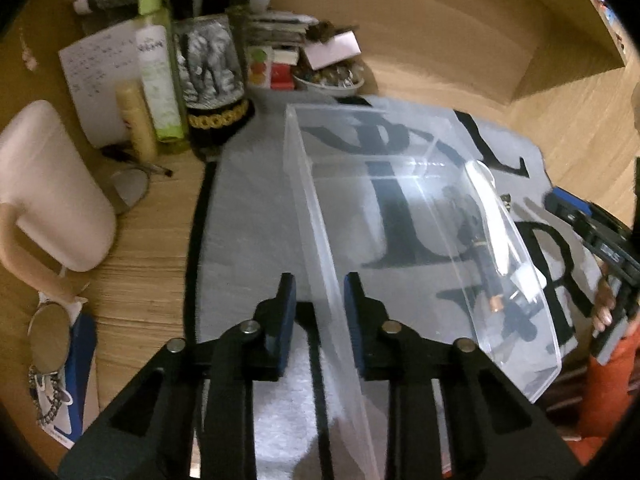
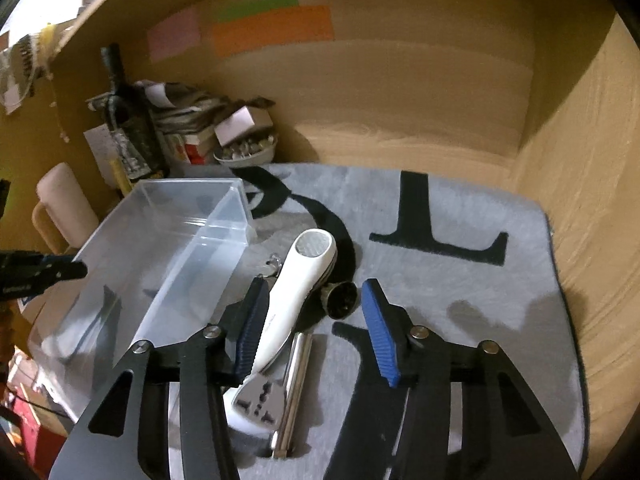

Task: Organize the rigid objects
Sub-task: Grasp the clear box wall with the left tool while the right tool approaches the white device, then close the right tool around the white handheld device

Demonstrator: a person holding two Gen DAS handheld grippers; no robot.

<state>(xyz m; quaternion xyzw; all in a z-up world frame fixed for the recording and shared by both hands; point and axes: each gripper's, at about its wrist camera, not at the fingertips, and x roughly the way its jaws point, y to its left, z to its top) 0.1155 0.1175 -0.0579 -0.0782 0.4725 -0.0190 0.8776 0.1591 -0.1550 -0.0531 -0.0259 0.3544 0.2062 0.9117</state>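
Note:
A clear plastic box [image 1: 400, 216] stands on a grey mat with black letters [image 1: 248, 220]. My left gripper [image 1: 319, 300] straddles the box's near left wall, its jaws close to the wall on both sides. The box also shows in the right wrist view [image 2: 160, 248]. My right gripper [image 2: 316, 312] is open over a white handheld device [image 2: 296, 300], a silver metal tube [image 2: 294, 384], a white travel adapter [image 2: 256, 400] and a small dark round part [image 2: 340, 298] on the mat, just right of the box. The right gripper also appears at the left view's right edge [image 1: 600, 248].
Clutter stands at the back left: a dark bottle [image 1: 212, 76], a green spray bottle [image 1: 154, 60], a white jug [image 1: 48, 196], papers [image 1: 100, 76], a bowl of small items [image 1: 332, 78]. Wooden shelf walls [image 2: 580, 160] close in the back and right.

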